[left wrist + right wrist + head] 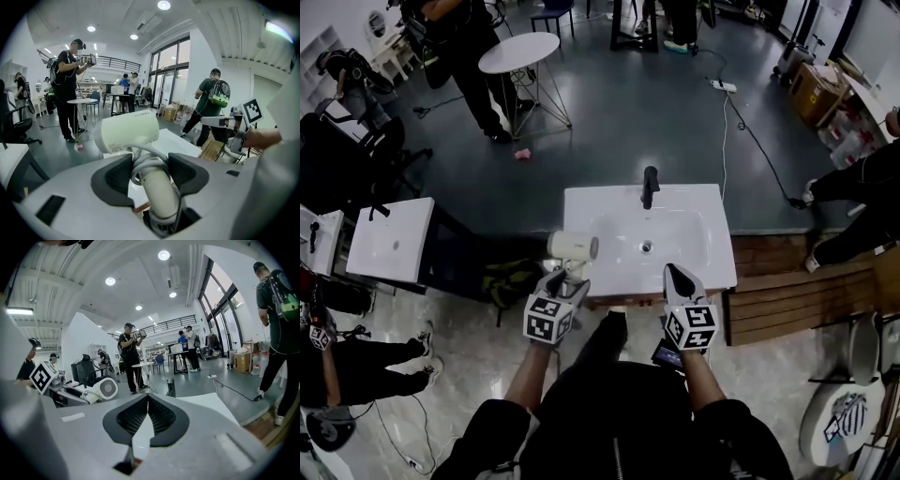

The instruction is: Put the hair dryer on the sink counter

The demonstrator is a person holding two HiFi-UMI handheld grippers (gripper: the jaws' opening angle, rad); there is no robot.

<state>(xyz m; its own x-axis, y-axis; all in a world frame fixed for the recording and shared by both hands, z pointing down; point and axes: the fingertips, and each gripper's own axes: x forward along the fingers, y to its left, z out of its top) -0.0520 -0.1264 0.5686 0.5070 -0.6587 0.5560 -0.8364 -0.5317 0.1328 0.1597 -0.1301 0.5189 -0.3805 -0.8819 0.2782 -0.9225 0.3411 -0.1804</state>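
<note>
A cream-white hair dryer [573,247] hangs just off the left edge of the white sink counter [712,258]. My left gripper [565,278] is shut on its handle [157,187], with the barrel [127,131] lying crosswise above the jaws. The dryer [104,389] also shows at the left of the right gripper view, grille toward the camera. My right gripper [674,276] is shut and holds nothing, its tips over the counter's front edge. The basin with its drain [647,247] lies between the two grippers.
A black faucet [650,186] stands at the counter's back. Wooden steps [787,286] adjoin the counter on the right. A second white sink unit [392,238] stands to the left. A round white table [518,53] and several people are on the floor beyond.
</note>
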